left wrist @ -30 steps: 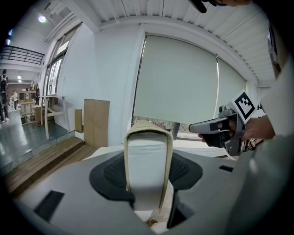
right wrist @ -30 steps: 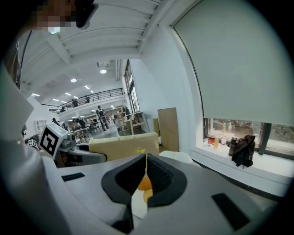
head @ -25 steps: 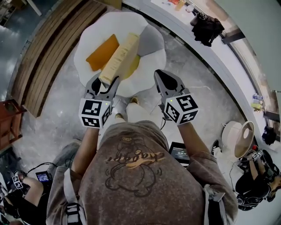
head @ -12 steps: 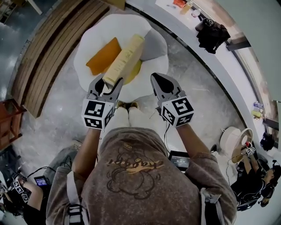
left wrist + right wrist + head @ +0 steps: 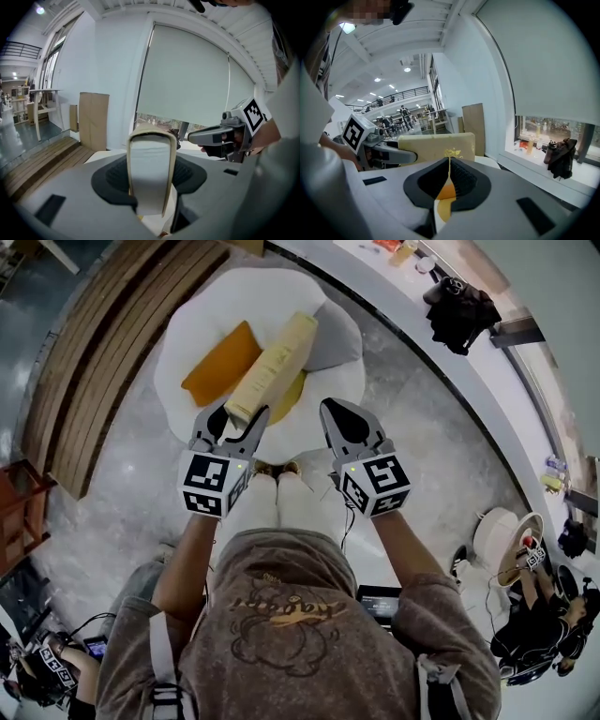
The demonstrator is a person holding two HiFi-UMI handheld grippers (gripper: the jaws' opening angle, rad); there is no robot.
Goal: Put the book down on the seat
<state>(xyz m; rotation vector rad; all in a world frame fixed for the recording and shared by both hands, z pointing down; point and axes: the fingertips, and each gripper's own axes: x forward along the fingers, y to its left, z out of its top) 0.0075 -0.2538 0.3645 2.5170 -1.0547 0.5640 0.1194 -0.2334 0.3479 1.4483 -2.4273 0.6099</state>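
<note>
Cream hardback book [image 5: 272, 369]: near end clamped in the left claw [image 5: 236, 418], pads pressing on both covers, far end jutting out over the white seat [image 5: 187, 329]. It looks clear of the cushions, not yet set down. My read is that the carry is about done, with lowering and letting go left to do. Right claw [image 5: 336, 411] is closed on nothing, beside the book and apart from it.

Seat is round and puffy, with an orange cushion [image 5: 220, 364], a grey cushion [image 5: 333, 334] and a yellow patch under the book. Floor [image 5: 422, 446] is grey polished stone, with wooden decking [image 5: 103, 343] along one side. A long pale window ledge [image 5: 412, 315] has a dark bag [image 5: 459, 306] on it.
</note>
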